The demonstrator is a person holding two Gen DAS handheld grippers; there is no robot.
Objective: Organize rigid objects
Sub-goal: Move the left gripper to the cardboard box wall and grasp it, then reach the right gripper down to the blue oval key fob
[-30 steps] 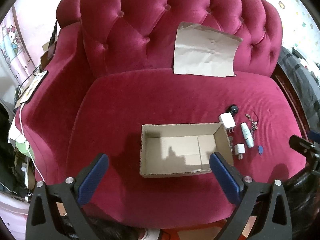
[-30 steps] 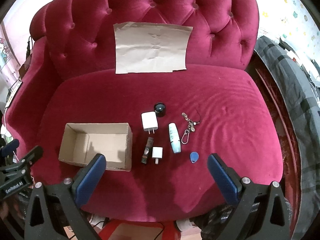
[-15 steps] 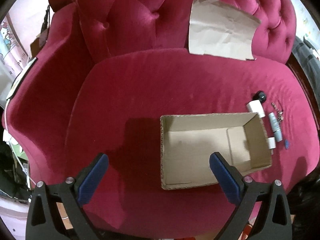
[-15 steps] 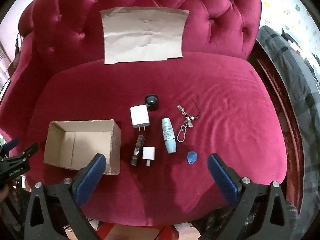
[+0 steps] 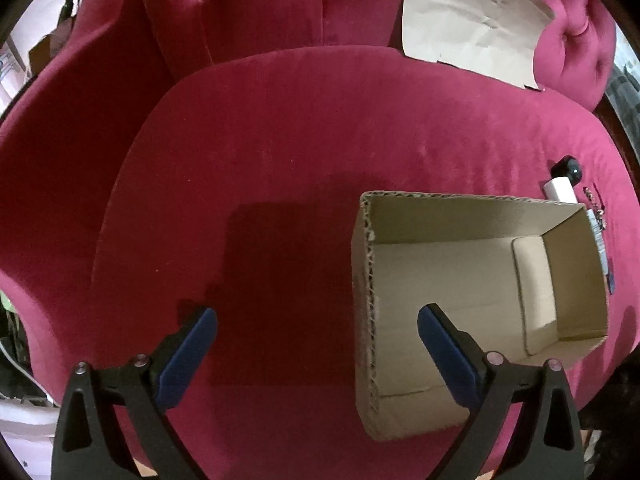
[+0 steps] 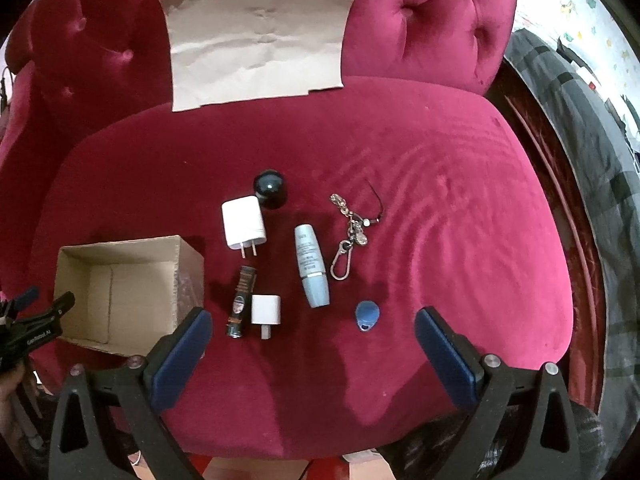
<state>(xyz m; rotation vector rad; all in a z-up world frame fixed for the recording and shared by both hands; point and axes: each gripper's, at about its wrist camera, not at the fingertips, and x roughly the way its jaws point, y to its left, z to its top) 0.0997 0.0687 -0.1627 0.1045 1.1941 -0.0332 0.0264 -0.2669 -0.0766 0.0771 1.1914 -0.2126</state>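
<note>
An empty open cardboard box (image 5: 452,276) (image 6: 120,292) sits on the red sofa seat. To its right lie a large white charger (image 6: 243,222), a black round cap (image 6: 270,188), a dark tube (image 6: 241,300), a small white plug (image 6: 265,309), a pale blue bottle (image 6: 312,266), a keychain (image 6: 352,232) and a blue tag (image 6: 367,315). My left gripper (image 5: 316,326) is open, low over the box's left wall, its right finger above the box floor. My right gripper (image 6: 312,328) is open, hovering in front of the small items, holding nothing.
A flat sheet of cardboard (image 6: 256,44) leans on the tufted backrest. A grey checked blanket (image 6: 592,152) lies to the right of the sofa. The left armrest (image 5: 60,152) rises at the left. The left gripper's body (image 6: 28,332) shows by the box in the right wrist view.
My left gripper has dropped closer and moved left, so the box looms larger and sits to the right. My right gripper has come down nearer to the small items.
</note>
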